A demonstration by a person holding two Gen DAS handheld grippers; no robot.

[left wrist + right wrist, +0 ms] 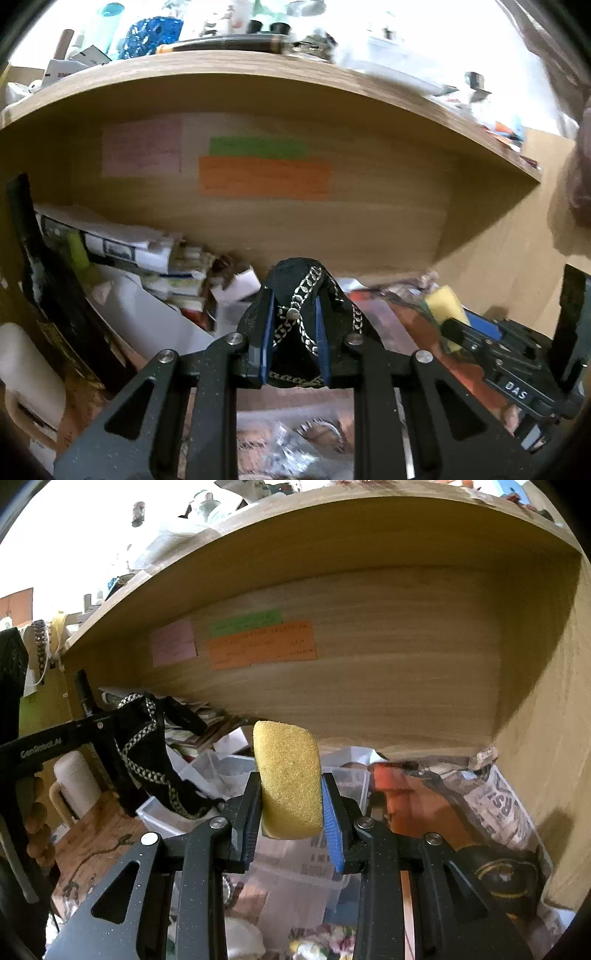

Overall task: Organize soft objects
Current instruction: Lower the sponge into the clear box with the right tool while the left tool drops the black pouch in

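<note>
Sponge and cloth hang in mid-air below the wooden shelf (332, 590): the right gripper (291, 808) clamps the yellow foam sponge (288, 779), the left gripper (293, 332) pinches the black fabric piece with silver chain trim (299, 295). Both grips look secure, so I'd lower each slowly into the clear plastic bin (221, 771) under that shelf before letting go.

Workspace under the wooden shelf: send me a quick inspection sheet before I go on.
Surface: mostly buried; a bare wooden patch shows lower left.
Job's things: yellow sponge and black fabric piece with chain trim, both lifted.
Clutter: clear plastic bins, newspaper, stacked papers.
Grippers: right gripper clamps the sponge; left gripper clamps the fabric.
Cables: nothing seen.
Surroundings: wooden shelf with pink, green and orange notes.
</note>
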